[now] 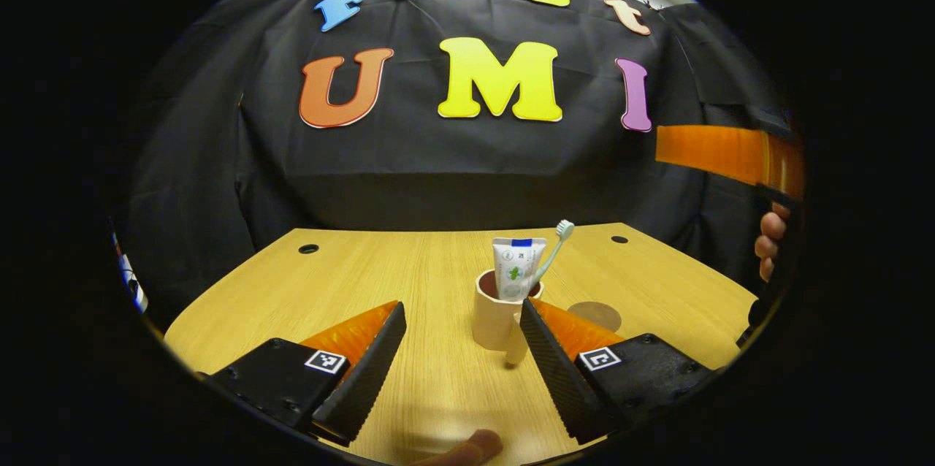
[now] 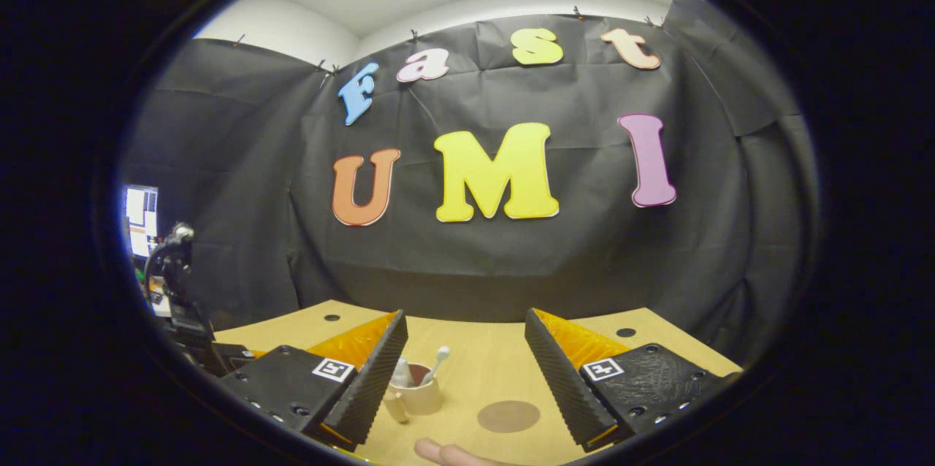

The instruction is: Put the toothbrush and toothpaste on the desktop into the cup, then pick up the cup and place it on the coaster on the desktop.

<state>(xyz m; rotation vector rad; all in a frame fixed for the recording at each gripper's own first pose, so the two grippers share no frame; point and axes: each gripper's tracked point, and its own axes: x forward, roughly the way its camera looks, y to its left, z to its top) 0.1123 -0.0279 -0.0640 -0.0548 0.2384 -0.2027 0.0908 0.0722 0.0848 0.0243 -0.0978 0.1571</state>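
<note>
Beige cup (image 1: 499, 320) stands on the wooden desktop (image 1: 409, 269) toward its right half, well in from every edge, with the toothpaste (image 1: 517, 269) and toothbrush (image 1: 555, 250) already upright inside, so the first part looks done. What remains is lifting it onto the brown coaster (image 2: 508, 415) just beside it. Left gripper (image 1: 460, 356) and right gripper (image 2: 464, 378) both hang with fingers apart, holding nothing.

The cup (image 1: 498, 316) stands mid-table (image 1: 365, 269), its handle (image 1: 516, 349) pointing toward the near edge. Bare wood lies open to its left and behind it. The toothpaste (image 1: 517, 269) and toothbrush (image 1: 553, 250) rise above its rim, blocking entry from above. The coaster (image 1: 595, 315) lies flat just right of it.
</note>
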